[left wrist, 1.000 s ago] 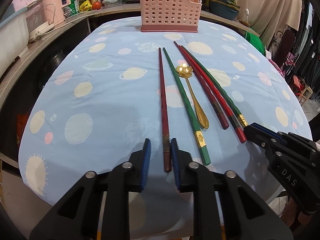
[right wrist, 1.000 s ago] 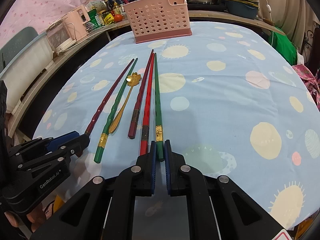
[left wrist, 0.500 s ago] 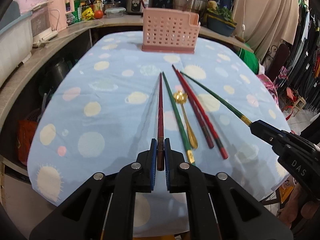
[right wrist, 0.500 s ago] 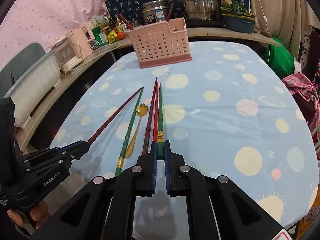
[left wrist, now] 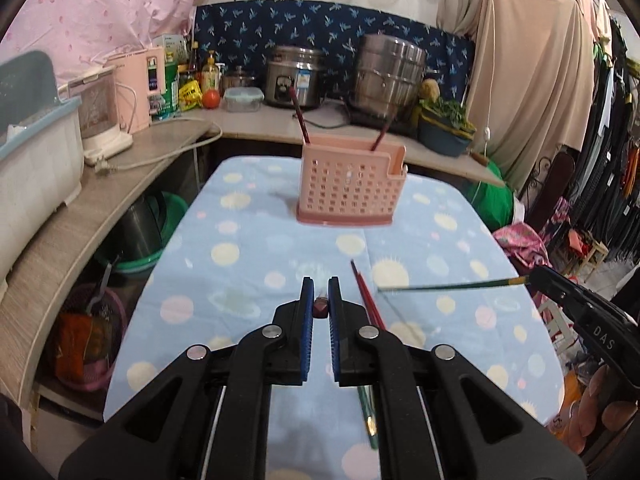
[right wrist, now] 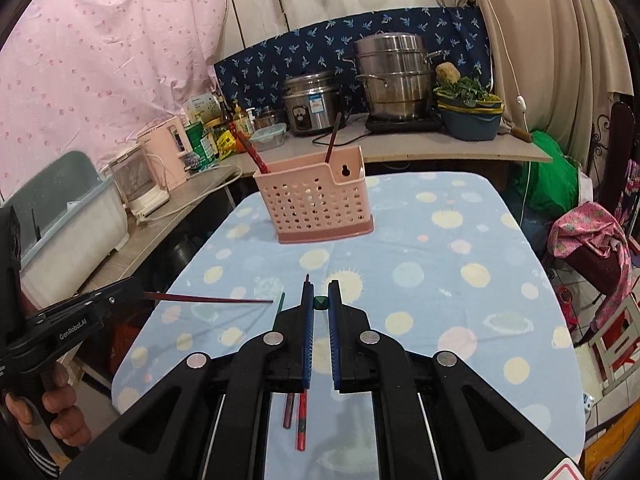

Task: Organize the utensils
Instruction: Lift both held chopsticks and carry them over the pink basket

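Note:
My left gripper [left wrist: 319, 300] is shut on a dark red chopstick [left wrist: 320, 312], seen end-on and lifted off the table; its shaft shows in the right wrist view [right wrist: 208, 299]. My right gripper [right wrist: 318, 304] is shut on a green chopstick [right wrist: 320, 303], also lifted; its shaft shows in the left wrist view [left wrist: 448, 287]. The pink perforated utensil basket [left wrist: 351, 188] stands at the table's far end with two chopsticks [left wrist: 300, 116] in it. Red chopsticks [left wrist: 366, 300] and a green one [left wrist: 369, 416] lie on the blue cloth below my grippers.
A counter runs along the left and back with a rice cooker [left wrist: 295, 80], steel pot [left wrist: 390, 72], pink appliance [left wrist: 140, 88] and a white bin [left wrist: 36, 160]. A basin of greens [left wrist: 444, 128] sits at the back right. Clothes hang at the right.
Both grippers have lifted their chopsticks off the table and risen, tilting up to face the basket. The remaining utensils now lie below the grippers.

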Tool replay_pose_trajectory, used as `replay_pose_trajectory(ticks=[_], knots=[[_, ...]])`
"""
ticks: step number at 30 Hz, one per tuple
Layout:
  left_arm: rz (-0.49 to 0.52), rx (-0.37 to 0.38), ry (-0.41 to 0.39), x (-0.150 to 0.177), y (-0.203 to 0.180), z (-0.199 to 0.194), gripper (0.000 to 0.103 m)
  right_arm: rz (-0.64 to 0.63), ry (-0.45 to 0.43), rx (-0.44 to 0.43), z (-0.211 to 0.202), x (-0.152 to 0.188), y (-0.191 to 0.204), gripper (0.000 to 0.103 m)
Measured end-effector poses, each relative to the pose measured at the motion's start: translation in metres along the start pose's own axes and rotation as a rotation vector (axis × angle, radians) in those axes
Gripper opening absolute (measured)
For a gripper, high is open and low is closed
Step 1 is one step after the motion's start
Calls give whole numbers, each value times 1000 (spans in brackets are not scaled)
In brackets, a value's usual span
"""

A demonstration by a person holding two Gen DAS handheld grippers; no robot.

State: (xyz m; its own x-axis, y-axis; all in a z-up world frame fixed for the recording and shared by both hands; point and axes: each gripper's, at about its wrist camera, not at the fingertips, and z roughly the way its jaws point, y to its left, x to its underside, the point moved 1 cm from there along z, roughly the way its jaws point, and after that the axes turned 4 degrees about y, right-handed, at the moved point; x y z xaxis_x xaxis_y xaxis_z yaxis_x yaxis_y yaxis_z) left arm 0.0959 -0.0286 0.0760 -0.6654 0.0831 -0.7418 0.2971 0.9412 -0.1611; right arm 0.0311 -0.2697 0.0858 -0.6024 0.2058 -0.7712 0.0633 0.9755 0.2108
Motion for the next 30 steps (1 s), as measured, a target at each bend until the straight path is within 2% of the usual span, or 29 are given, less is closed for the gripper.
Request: replay_pose_trajectory(ticks=[8,19,27,30], knots=[[-8,12,-65,-56,3,0,7,11,-71,-10,2,-55,-9,7],[-26,60,-163,-139,3,-1,7,64,-184,-74,13,-136,-17,7],[-13,36,-277,-212,-5,0,7,97,-283,-85,33,-208,-13,7],[5,4,-327,-234,-9,5,7,119,-310,-93,46,-232,-14,7]])
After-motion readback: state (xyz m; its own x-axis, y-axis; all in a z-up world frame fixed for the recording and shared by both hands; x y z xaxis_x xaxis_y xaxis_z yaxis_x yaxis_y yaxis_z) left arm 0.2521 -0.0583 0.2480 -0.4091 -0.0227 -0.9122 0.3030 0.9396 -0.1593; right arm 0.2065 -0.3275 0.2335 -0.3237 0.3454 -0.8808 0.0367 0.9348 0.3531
